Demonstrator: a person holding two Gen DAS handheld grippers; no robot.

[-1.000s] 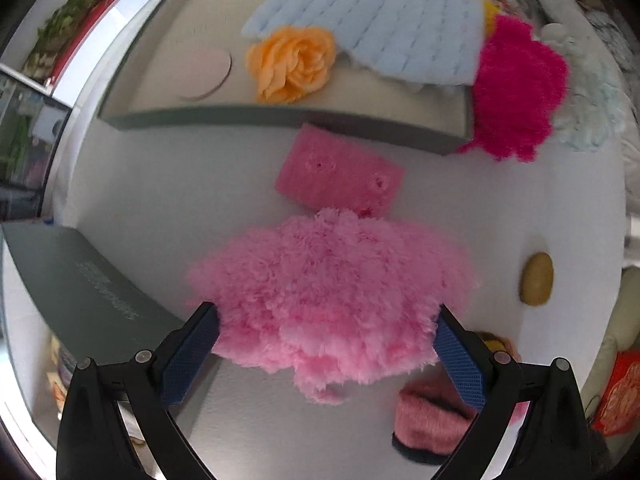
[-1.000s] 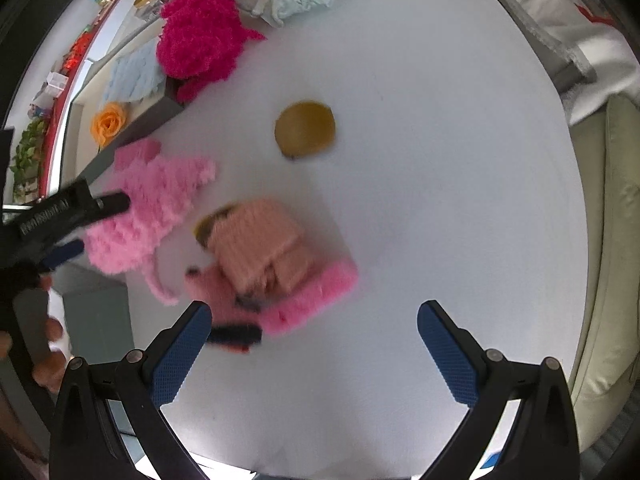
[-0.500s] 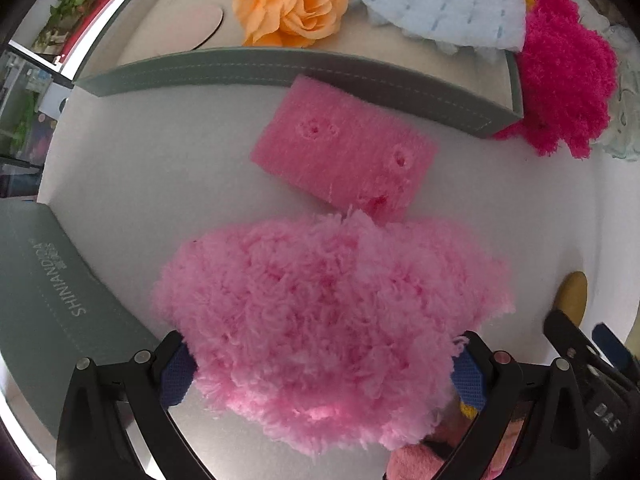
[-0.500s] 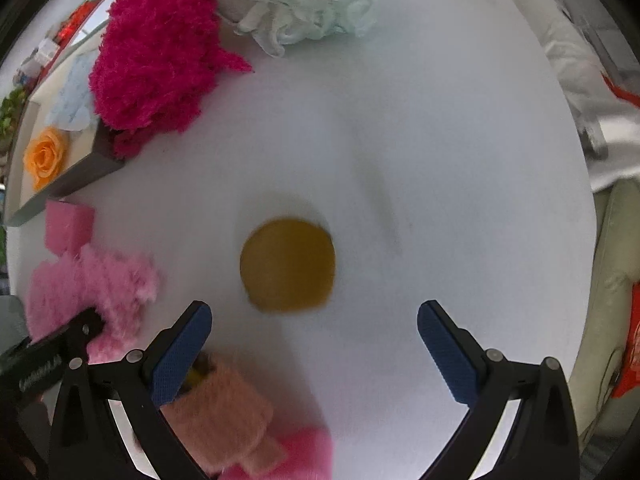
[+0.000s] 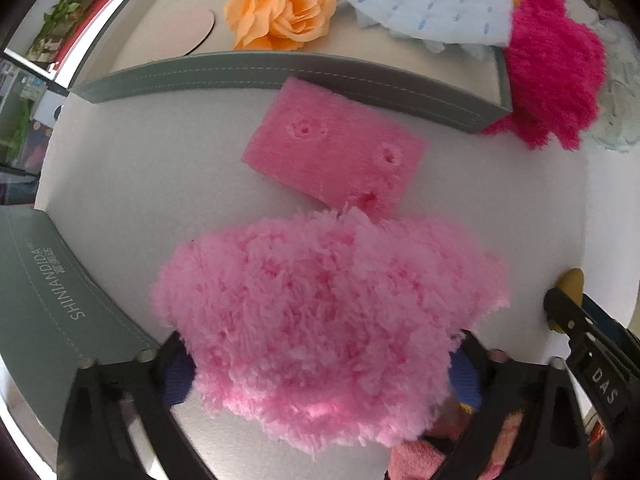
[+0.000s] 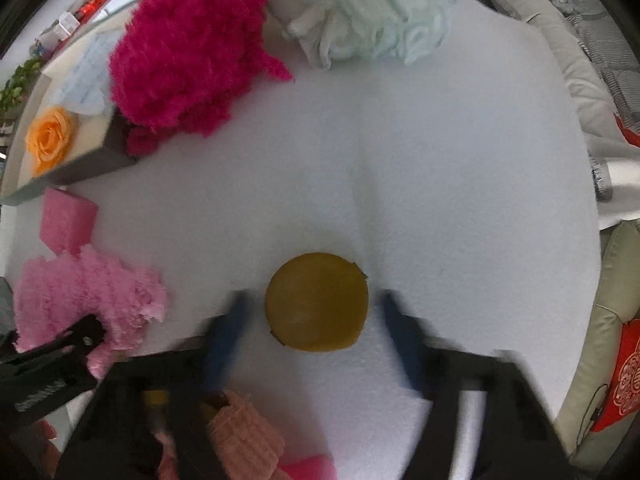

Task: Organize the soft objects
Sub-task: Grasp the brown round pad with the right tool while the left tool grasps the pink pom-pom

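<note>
A: Left wrist view first. The left claw [image 5: 320, 372] is straddling the fluffy pale-pink plush cloth [image 5: 324, 316], its blue pads half sunk in the pile on either side, spread wide and not yet pinching. The cloth is lying on the white counter [image 5: 152, 168], near its front edge, just touching the flat pink foam sponge [image 5: 336, 156]. Past the sponge, the grey-walled tray [image 5: 280, 72] is holding the orange fabric rose [image 5: 280, 12] and the pale blue quilted cloth [image 5: 432, 0].

B: So how should it be closing?

A: I'd be pressing down into the pile and gathering a thick fold, so it isn't catching only loose fibres.

B: And the right wrist view?

A: The right claw [image 6: 316, 332] is blurred, its fingers standing either side of the round mustard-yellow pad [image 6: 316, 302] mid-counter, not touching it, so it's open. I'd be keeping it centred and low, since the pad looks flat and could slip.
</note>
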